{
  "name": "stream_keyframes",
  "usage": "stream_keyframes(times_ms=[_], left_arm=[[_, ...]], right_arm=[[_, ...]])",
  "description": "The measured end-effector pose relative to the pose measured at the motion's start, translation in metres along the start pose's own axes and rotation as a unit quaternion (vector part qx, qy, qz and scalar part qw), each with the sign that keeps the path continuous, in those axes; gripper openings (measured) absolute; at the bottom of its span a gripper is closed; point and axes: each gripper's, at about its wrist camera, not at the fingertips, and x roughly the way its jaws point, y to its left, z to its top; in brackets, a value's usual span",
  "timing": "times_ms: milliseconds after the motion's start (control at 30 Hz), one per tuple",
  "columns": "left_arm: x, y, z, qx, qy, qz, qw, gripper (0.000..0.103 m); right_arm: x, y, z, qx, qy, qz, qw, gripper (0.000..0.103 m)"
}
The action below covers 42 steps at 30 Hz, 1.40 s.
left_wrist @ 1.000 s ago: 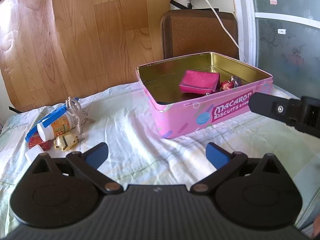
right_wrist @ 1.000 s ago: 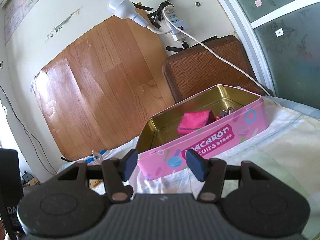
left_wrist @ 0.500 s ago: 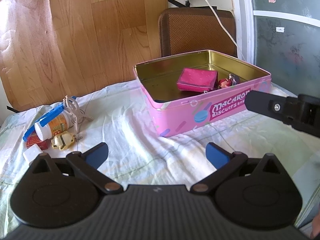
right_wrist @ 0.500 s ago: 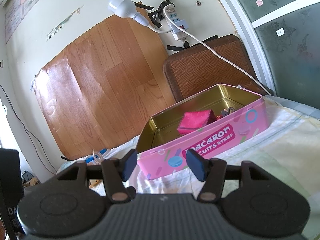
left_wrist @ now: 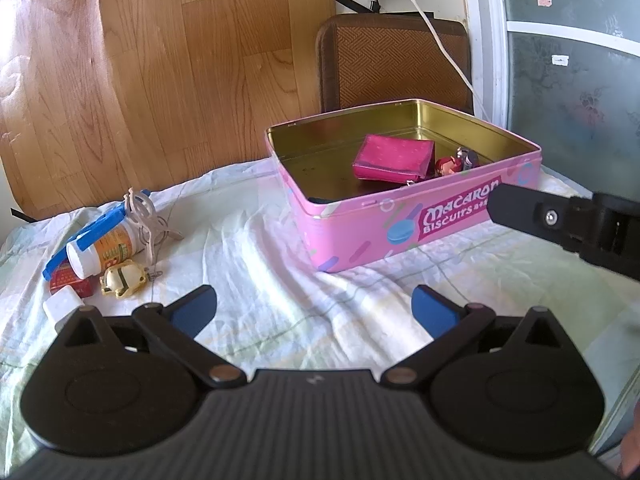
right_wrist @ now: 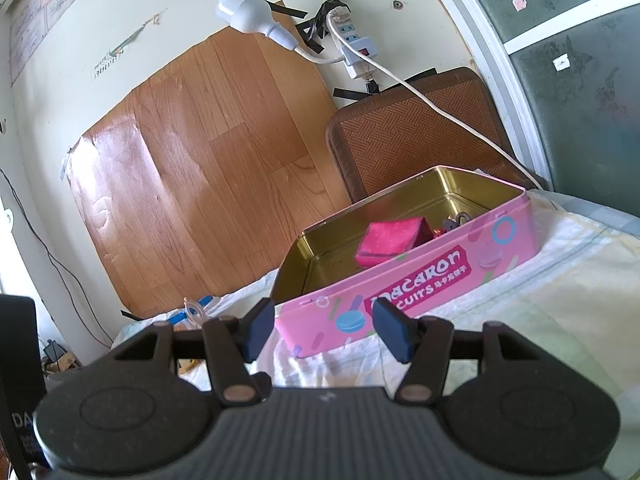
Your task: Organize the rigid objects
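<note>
Pink tin (left_wrist: pixel 400 216), lid off, on the sheet (left_wrist: pixel 248 248); inside lie a pink wallet (left_wrist: pixel 394 154) and small trinkets (left_wrist: pixel 454 164). Left of it, well apart: bottle (left_wrist: pixel 104 246), blue clip (left_wrist: pixel 86 234), cord (left_wrist: pixel 144 216), yellow charm (left_wrist: pixel 122 278), red box (left_wrist: pixel 70 282), white block (left_wrist: pixel 64 304). Left gripper (left_wrist: pixel 314 306) spread wide, empty; right gripper (right_wrist: pixel 324 330) parted, empty, before the tin.

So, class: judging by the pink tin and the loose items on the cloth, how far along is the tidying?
Done: a pink wallet and small trinkets lie inside the tin. In hand: nothing; the left claw and right claw are both open. Left: the pill bottle, cord, toy and small boxes.
</note>
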Motion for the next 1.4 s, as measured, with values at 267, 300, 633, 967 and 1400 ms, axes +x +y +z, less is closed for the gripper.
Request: stream_keyframes(times_ms=[267,300,633,967,1400], left_arm=[[0.0002,0.0,-0.0004,0.0,0.0,-0.001,1.0,0.103],[0.0003,0.0002,-0.0003,0.0,0.0,-0.001,1.0,0.103],[0.0012,0.0021,-0.0029,-0.002,0.003,0.0,1.0,0.103],[0.0019,0.0033,-0.0022,-0.007,0.007,0.003,0.9999,0.103],[0.0024,0.0045,-0.0026,-0.007,0.008,0.002,0.9999,0.103]], right_arm=[[0.0004,0.0,-0.0007,0.0,0.0,0.0,1.0,0.056],[0.0005,-0.0001,-0.0009,-0.001,0.0,0.0,1.0,0.056],[0.0007,0.0003,-0.0008,0.0,0.001,-0.001,1.0,0.056],[0.0019,0.0001,-0.0032,-0.002,0.002,-0.001,1.0,0.056],[0.003,0.001,-0.0042,-0.002,0.004,-0.002,1.0,0.056]])
